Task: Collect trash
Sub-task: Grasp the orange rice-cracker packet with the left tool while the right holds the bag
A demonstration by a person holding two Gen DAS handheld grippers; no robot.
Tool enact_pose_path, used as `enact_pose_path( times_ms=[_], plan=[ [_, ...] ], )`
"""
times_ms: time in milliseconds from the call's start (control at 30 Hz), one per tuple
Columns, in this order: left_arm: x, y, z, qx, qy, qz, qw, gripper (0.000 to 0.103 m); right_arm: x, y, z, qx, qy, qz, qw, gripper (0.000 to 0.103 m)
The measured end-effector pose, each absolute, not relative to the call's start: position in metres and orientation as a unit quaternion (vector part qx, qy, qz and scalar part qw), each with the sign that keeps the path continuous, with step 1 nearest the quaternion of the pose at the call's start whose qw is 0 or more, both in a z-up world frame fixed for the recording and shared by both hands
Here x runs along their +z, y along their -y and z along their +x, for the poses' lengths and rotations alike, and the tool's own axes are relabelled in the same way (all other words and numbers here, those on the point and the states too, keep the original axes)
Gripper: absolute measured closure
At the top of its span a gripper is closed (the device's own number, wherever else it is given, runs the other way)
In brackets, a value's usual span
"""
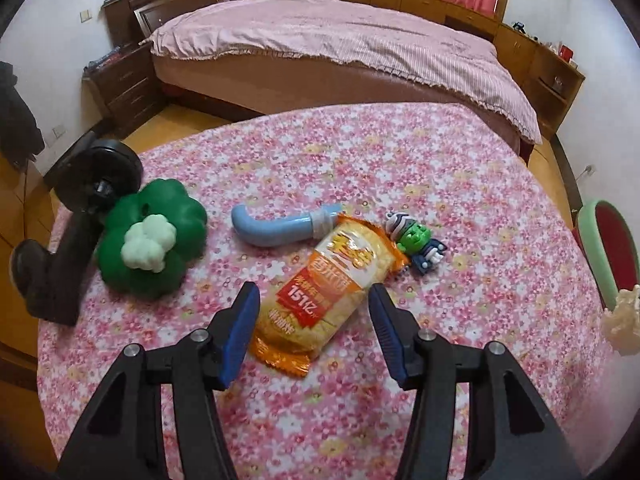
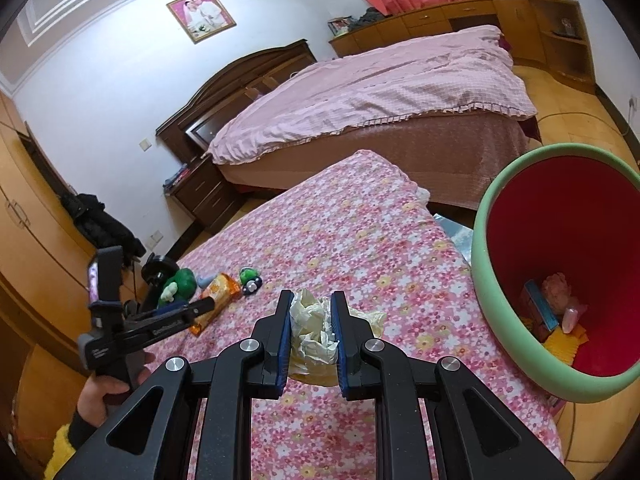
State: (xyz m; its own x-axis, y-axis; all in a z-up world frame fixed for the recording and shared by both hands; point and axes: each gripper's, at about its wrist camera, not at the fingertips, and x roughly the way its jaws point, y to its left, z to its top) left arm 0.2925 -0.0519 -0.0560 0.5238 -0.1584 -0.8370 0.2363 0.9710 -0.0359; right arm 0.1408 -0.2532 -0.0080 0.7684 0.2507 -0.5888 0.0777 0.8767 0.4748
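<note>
Crumpled tissue (image 2: 314, 330) is being held clamped in right gripper (image 2: 310, 300), near green-rimmed bin (image 2: 486, 216) beside table (image 2: 360, 220) | left gripper (image 1: 312, 300) is being held spread, pads not touching, around orange snack wrapper (image 1: 320, 284) lying on floral cloth | step: two pickups underway | next: tissue judged due over bin, wrapper needing closing.

Orange snack packet (image 1: 325, 286): sealed foil wrapper with crimped ends, lying flat on the floral tablecloth, lengthwise.

Crumpled paper wad (image 2: 313, 330): cream-white, creased, raised above the cloth.

Bin (image 2: 486, 280): green-rimmed, red-lined, beside the table's edge, holding a box, pink wrappers and yellow scraps.
</note>
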Motion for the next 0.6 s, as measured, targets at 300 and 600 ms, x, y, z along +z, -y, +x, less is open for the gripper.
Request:
enact_pose_path(
  times_ms=[300, 600],
  plan=[
    [-0.068, 0.063, 0.289, -0.12, -0.471, 0.047, 0.872, 0.055, -0.012, 0.255, 0.144, 0.049, -0.345, 0.247, 0.904, 0.084],
    [-0.054, 0.064, 0.241, -0.148, -0.459, -0.011, 0.876, 0.059, -0.007, 0.259, 0.134, 0.054, -0.334, 0.254, 0.906, 0.084]
  ],
)
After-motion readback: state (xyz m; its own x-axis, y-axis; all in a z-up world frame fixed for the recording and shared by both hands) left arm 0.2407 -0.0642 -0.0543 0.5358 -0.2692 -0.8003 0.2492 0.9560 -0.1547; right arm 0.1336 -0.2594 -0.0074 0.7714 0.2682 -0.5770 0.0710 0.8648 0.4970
